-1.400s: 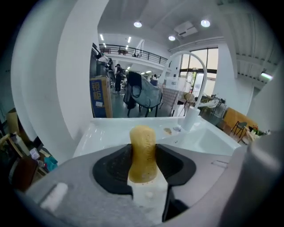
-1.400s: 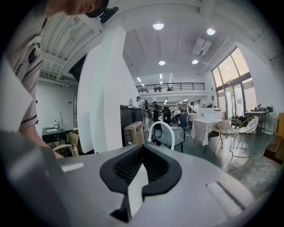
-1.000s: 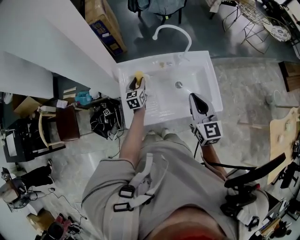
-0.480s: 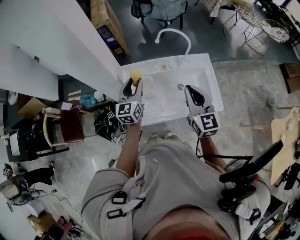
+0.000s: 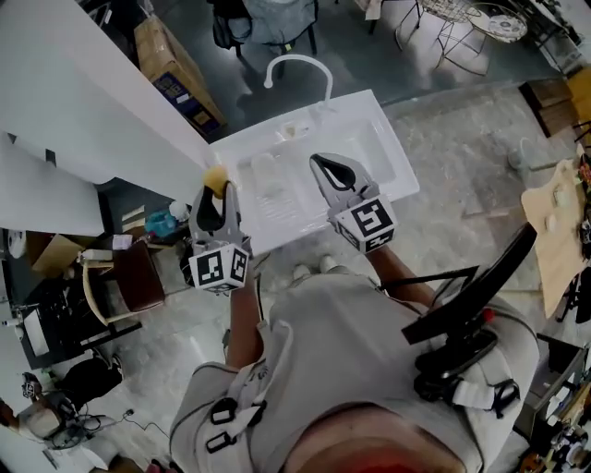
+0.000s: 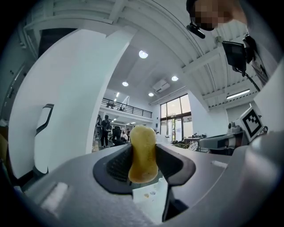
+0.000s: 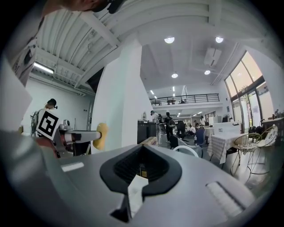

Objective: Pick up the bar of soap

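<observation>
The person's grey shorts and harness straps fill the bottom of the head view, and both forearms reach out from there toward a white sink. The left gripper is held out level, its marker cube nearest the body, and its fingers are clamped on the bar of soap. In the left gripper view the yellow bar stands upright between the two dark ribbed pads, pinched at its middle so that its rounded top rises clear above the fingers and its lower end bulges beneath them. From the head view the soap hangs in the air by the sink's left edge, touching nothing but the fingers. The right gripper is held over the front part of the sink, well apart from the left one, with its fingers together at the tips and nothing between them. Its own view shows only the empty dark hollow behind the pads, and off to the left the other gripper with the yellow bar at its tip. Beyond both grippers lie the white basin and its ribbed draining board, with a white curved faucet at the far rim. Farther off are a cardboard box on the grey floor beside a white wall, and wire chairs at the top right.
</observation>
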{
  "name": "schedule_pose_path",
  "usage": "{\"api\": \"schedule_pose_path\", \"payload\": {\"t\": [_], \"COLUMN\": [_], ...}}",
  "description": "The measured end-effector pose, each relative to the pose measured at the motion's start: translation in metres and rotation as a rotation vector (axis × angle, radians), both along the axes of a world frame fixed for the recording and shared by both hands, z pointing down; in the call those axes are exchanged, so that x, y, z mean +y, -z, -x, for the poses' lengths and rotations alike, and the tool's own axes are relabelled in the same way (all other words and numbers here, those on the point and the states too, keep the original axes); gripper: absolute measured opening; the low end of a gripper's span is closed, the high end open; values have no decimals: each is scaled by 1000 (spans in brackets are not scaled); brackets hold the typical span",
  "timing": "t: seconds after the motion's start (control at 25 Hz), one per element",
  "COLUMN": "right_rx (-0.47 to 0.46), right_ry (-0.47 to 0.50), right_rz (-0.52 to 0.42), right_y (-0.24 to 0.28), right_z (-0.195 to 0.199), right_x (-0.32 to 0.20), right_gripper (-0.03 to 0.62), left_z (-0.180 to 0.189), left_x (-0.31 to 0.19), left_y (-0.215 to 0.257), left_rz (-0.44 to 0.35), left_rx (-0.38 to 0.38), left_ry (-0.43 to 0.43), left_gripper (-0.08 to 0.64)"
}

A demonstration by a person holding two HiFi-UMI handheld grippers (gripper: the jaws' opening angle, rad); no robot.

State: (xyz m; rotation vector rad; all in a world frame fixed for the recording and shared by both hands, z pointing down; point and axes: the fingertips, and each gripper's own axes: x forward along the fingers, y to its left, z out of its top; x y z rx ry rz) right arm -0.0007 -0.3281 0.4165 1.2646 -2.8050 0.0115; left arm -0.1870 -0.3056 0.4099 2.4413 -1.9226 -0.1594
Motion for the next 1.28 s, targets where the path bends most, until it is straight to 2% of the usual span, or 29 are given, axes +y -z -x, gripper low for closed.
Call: {"api": "schedule_pose_path", "payload": {"t": [0.2,0.4,0.6,1.08,1.28], "right_rx": [-2,-5,-4,4,10], "right_ry": [22,-6,-15,-70,-84], "right_rz": [-16,-34,-30,-34,-31], "right_y": [8,13,12,12,12], "right_z": [-1,-15,-11,-30,-33], "right_x": [12,21,24,35,37], "right_gripper": [2,2,2,2,2], "left_z": [-7,-11,-1,-11,-14], "left_x": [30,41,46,52,48], "left_y": [26,30,23,9,-10], "left_rz": [-15,-13,-14,6,53], "left_rx": [-1,-4,7,-24,-31], "left_ry": [-6,-19,-26,-76,-130], "left_gripper": [156,156,156,156,155]}}
